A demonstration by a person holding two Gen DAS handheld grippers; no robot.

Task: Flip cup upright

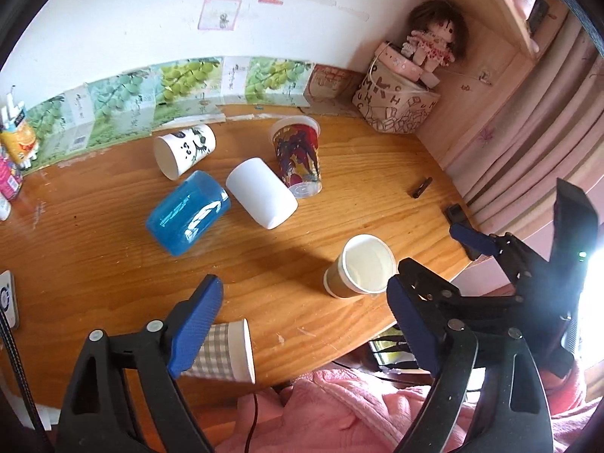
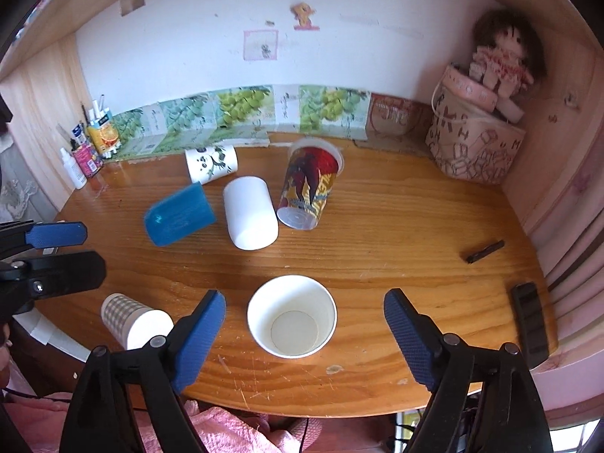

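Observation:
A brown paper cup point(image 1: 358, 268) stands upright near the wooden table's front edge; in the right wrist view the cup point(image 2: 291, 315) sits between my right gripper's open fingers, untouched. My right gripper point(image 2: 304, 334) is open and empty. My left gripper point(image 1: 302, 324) is open and empty above the front edge. A checked paper cup point(image 1: 222, 353) point(image 2: 132, 321) lies on its side by the left gripper's left finger. A blue cup point(image 1: 188, 213), a white cup point(image 1: 262, 192), a panda cup point(image 1: 185, 151) and a colourful plastic cup point(image 1: 298, 156) lie on their sides farther back.
A patterned bag point(image 2: 473, 151) with a pink tin and a doll point(image 2: 502, 56) stands at the back right corner. A small dark clip point(image 2: 485, 251) and a black bar point(image 2: 528, 322) lie at the right. Bottles and cartons point(image 2: 88, 151) stand at the back left.

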